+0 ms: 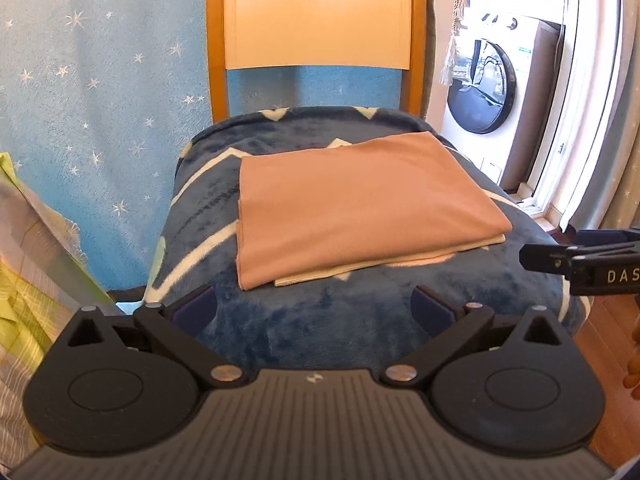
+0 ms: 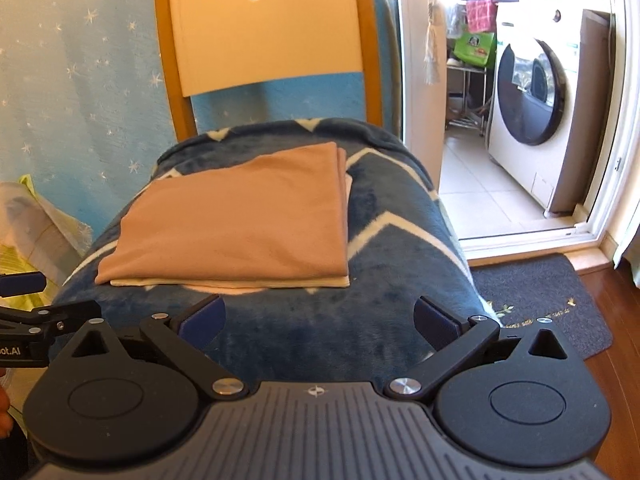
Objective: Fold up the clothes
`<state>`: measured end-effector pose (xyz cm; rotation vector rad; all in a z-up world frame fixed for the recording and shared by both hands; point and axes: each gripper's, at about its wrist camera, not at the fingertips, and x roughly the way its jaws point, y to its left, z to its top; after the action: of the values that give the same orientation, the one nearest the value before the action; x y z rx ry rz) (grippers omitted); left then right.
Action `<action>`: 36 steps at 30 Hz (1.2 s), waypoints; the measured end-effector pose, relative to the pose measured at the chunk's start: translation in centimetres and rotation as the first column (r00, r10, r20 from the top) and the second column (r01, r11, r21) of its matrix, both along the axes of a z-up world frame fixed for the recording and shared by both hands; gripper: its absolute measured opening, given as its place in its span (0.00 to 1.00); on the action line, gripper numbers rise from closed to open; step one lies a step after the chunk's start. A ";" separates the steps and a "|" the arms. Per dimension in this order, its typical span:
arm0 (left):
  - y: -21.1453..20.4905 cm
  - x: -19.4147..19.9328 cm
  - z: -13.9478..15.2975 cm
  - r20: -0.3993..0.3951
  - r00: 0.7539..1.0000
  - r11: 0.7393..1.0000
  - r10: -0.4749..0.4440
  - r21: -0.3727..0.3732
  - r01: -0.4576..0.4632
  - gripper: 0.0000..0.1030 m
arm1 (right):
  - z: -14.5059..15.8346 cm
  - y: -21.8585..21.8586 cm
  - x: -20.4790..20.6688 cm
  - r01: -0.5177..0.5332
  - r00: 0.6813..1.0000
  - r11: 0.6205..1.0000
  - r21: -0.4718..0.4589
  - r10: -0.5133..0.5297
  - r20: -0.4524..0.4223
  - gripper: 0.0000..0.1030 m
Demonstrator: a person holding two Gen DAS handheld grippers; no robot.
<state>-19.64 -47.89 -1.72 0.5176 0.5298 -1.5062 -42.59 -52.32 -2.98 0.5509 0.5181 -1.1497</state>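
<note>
Garment: folded tan cloth (image 1: 352,204) is lying on the blue blanket (image 1: 304,328).
Left gripper (image 1: 314,310): hovering near the blanket's front edge, jaws released, empty.
Right gripper (image 2: 318,318): hovering likewise, jaws released.

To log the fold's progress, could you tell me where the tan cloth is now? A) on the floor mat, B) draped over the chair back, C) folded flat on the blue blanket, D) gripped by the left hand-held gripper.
C: the tan cloth lies folded on the blanket; both hand-held grippers are open and empty.
</note>
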 end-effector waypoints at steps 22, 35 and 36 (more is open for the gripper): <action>0.8 -0.8 0.3 0.003 1.000 0.999 0.025 0.024 -0.025 0.99 | 0.8 0.5 0.8 -0.006 0.999 0.998 0.056 0.008 -0.042 1.00; 3.0 -0.4 2.8 0.016 0.999 0.999 0.043 -0.017 -0.043 0.99 | 3.8 3.3 1.3 -0.050 0.997 0.998 0.032 0.052 -0.049 1.00; 3.2 -0.4 3.0 0.016 0.999 0.999 0.042 -0.021 -0.042 0.99 | 3.9 3.4 1.3 -0.053 0.997 0.998 0.032 0.054 -0.050 1.00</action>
<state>-20.05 -44.73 1.26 0.4991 0.5086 -1.4652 -41.33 -48.88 0.94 0.5324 0.5916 -1.1086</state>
